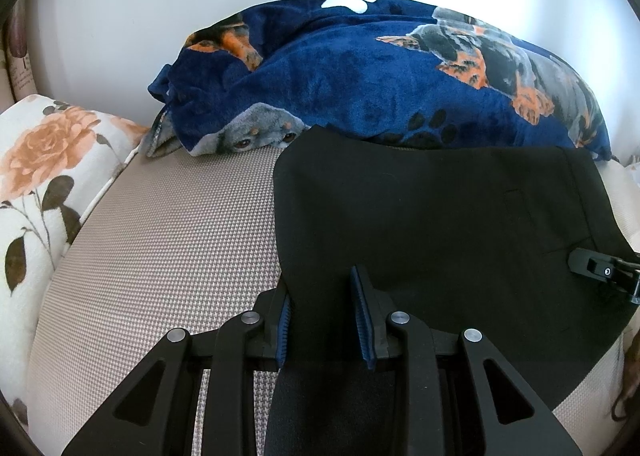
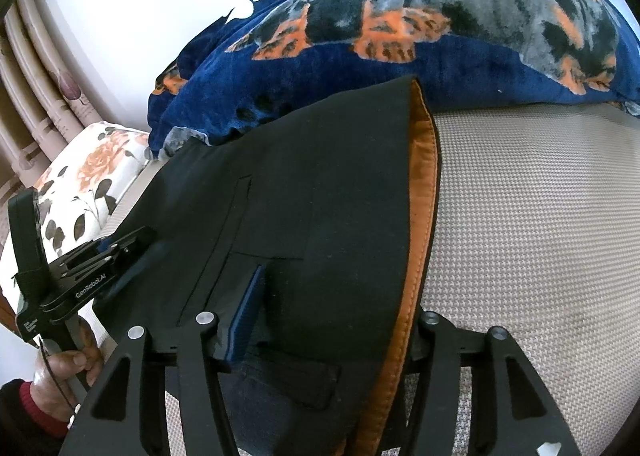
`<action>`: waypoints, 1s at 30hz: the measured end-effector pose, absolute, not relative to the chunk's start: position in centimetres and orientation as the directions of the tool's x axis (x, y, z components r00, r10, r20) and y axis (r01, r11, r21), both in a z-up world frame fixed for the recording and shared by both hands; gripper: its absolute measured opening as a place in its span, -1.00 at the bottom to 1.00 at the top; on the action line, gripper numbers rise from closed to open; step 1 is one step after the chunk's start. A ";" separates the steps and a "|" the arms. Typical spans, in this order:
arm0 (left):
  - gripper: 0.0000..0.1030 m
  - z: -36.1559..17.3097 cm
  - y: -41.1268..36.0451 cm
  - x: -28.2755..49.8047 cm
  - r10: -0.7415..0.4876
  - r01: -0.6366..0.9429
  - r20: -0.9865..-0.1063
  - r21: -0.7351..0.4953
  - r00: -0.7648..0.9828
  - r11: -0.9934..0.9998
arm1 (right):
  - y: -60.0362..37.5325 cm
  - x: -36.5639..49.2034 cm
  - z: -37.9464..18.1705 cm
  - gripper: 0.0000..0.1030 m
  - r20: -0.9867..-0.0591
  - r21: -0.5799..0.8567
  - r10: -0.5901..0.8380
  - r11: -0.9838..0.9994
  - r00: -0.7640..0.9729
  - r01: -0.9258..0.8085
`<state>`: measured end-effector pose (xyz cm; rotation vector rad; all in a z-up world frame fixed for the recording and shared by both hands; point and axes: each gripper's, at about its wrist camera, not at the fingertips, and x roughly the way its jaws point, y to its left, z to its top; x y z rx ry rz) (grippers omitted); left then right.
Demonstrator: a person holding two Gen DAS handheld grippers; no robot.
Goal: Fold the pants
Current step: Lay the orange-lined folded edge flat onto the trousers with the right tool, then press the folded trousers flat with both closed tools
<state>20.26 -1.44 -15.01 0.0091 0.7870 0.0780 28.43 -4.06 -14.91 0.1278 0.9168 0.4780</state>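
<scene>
Black pants [image 1: 440,216] lie flat on a beige woven mat [image 1: 160,236]. My left gripper [image 1: 322,312] straddles their left edge. The cloth drapes over the left blue pad and runs under the right one, with a clear gap between the pads. In the right wrist view the pants [image 2: 320,176] show an orange waistband lining [image 2: 424,196] along their right edge. My right gripper [image 2: 332,320] stands wide over that end. One of its fingers [image 2: 244,316] rests on top of the cloth. The other is hidden under the waistband. Neither pad presses the fabric.
A blue fleece blanket with dog prints [image 1: 340,76] is heaped at the back, touching the pants' far edge. A floral pillow [image 1: 48,160] lies at the left. A hand [image 2: 60,368] holds the left gripper's handle. Bare mat [image 2: 540,216] stretches to the right of the pants.
</scene>
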 end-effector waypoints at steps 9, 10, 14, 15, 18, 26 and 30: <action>-0.42 -15.0 -1.6 20.2 0.079 -0.070 -0.705 0.042 0.704 0.997 | -4.0 28.5 -15.0 0.06 -0.733 0.306 0.451 0.887 0.510 -0.346; -0.42 -15.0 -1.5 20.2 0.080 -0.070 -0.705 0.043 0.704 0.997 | -4.0 28.5 -14.9 0.06 -0.733 0.306 0.451 0.887 0.509 -0.346; -0.41 -15.0 -1.6 20.2 0.081 -0.071 -0.705 0.043 0.705 0.997 | -4.0 28.5 -14.9 0.07 -0.733 0.304 0.450 0.887 0.509 -0.347; -0.41 -15.0 -1.5 20.2 0.082 -0.072 -0.704 0.044 0.705 0.996 | -4.0 28.5 -14.9 0.07 -0.733 0.304 0.450 0.887 0.509 -0.347; -0.41 -15.0 -1.6 20.2 0.083 -0.072 -0.704 0.045 0.705 0.996 | -4.0 28.5 -15.0 0.08 -0.733 0.305 0.451 0.887 0.508 -0.347; -0.40 -15.0 -1.6 20.2 0.087 -0.074 -0.703 0.049 0.706 0.996 | -3.9 28.5 -14.9 0.10 -0.734 0.304 0.451 0.887 0.508 -0.349; -0.40 -15.0 -1.8 20.2 0.088 -0.074 -0.703 0.049 0.706 0.996 | -3.9 28.4 -15.1 0.12 -0.735 0.301 0.449 0.887 0.508 -0.350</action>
